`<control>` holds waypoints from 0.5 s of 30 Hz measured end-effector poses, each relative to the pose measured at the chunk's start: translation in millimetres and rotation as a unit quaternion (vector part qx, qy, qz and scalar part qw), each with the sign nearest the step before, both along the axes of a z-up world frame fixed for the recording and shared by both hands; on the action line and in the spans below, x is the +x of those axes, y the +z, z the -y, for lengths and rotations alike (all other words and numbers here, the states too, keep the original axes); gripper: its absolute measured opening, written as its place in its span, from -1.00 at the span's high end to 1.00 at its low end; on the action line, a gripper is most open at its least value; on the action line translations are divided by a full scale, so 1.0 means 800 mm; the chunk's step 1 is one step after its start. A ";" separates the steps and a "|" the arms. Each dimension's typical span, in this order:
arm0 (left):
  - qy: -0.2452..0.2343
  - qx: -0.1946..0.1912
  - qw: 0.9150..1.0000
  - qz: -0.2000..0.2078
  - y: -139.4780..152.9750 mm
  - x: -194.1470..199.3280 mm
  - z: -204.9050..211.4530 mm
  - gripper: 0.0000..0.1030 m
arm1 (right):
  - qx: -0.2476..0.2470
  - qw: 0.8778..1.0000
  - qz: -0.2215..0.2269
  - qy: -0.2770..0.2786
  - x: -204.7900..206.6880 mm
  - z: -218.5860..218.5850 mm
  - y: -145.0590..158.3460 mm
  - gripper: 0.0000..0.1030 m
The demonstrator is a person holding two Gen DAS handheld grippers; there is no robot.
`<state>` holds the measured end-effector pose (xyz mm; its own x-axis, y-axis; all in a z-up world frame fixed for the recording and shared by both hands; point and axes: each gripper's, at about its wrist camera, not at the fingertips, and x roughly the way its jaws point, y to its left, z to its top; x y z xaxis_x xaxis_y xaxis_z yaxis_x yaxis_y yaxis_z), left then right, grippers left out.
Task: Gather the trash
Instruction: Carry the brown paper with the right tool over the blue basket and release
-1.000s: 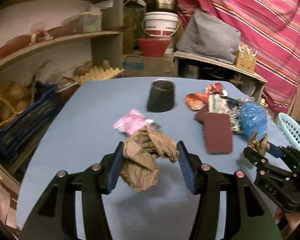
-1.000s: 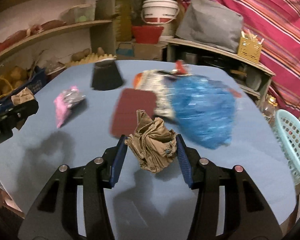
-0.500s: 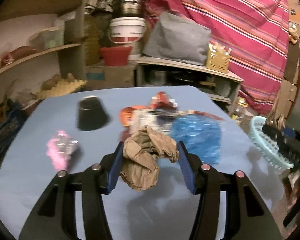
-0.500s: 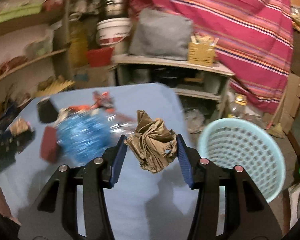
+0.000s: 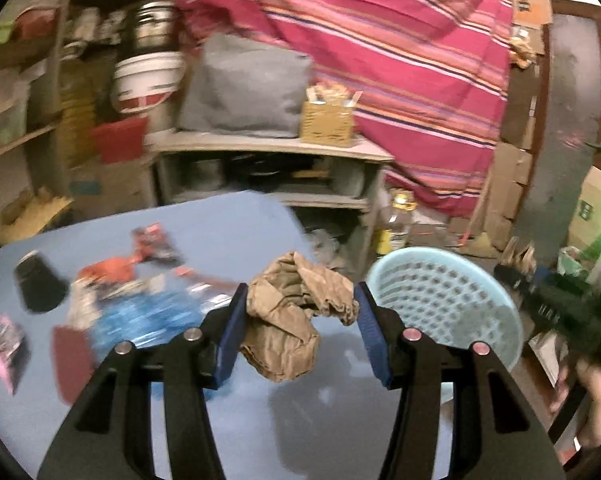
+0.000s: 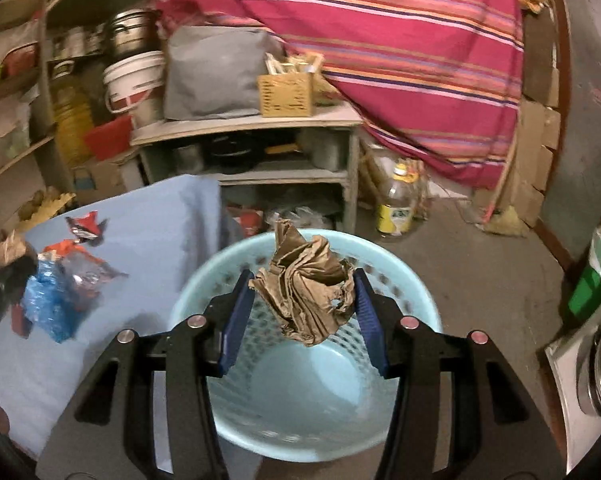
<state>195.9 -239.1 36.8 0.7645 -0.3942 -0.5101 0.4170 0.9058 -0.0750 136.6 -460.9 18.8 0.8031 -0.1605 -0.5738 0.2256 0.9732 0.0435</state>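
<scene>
Brown crumpled paper sits in both grippers: the right gripper (image 6: 304, 312) pinches one wad (image 6: 306, 288) directly above the open mouth of the pale blue basket (image 6: 416, 304), and the left gripper (image 5: 300, 334) pinches a second wad (image 5: 296, 316) that is over the blue table (image 5: 236, 420), with the basket (image 5: 476, 320) just beside it to the right. Each pair of jaws presses on its wad from the two sides, and the paper bulges out above and below the pads. I think the right wad is ready to drop, and the risk there is small, because the basket lies wide under it; only a piece of paper that sticks to one pad could swing it to the rim. The left wad is the more doubtful one: if the jaws open now it falls on the table or down the gap between table and basket. The basket looks light, so a gripper that touches its rim may tip or push it away. More trash, a blue wrapper (image 5: 148, 316) and a pink packet (image 5: 6, 344) among it, lies on the table well apart from the basket
</scene>
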 end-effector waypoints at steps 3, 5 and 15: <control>-0.025 0.002 1.000 -0.002 -0.002 0.006 0.050 -0.02 | 0.008 1.000 -0.010 -0.018 -0.008 0.024 -0.013 0.02; -0.035 0.006 0.999 -0.002 -0.008 0.012 0.078 -0.02 | 0.016 1.000 -0.015 -0.021 -0.012 0.035 -0.021 0.02; -0.058 0.023 0.998 -0.033 -0.047 0.040 0.149 -0.03 | 0.048 0.998 -0.002 -0.043 -0.008 0.060 -0.026 0.02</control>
